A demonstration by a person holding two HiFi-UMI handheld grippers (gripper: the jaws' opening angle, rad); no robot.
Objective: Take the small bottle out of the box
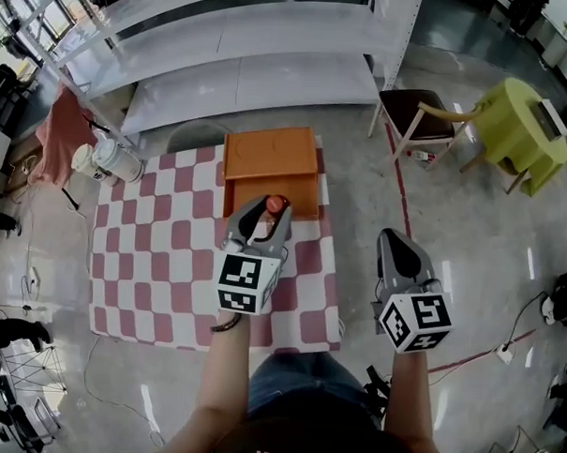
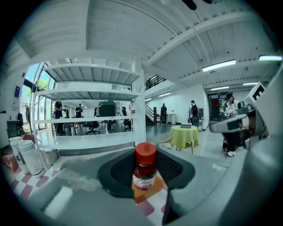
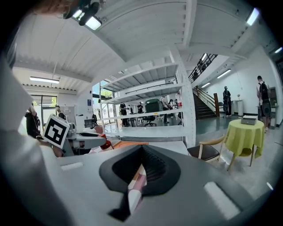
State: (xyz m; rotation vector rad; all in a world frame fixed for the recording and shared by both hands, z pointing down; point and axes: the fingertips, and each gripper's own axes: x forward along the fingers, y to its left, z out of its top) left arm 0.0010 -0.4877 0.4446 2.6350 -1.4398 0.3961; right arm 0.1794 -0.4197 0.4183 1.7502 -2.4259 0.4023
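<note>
Orange box [image 1: 272, 164] sits at the far edge of the checkered table [image 1: 151, 262], toward its right side. Left gripper [image 1: 265, 215] hangs over the table just in front of the box's near edge. Small bottle [image 2: 145, 170], red cap up, stands upright between its fingers [image 2: 116, 171]; the dark pads close on the bottle's body from both sides, label facing the camera. In the head view the cap shows at the fingertips, over the box's near rim; orange and checkered cloth show below the bottle. Right gripper [image 1: 395, 243] is off the table's right edge, over the floor, jaws drawn to a thin slit, nothing between them.
</note>
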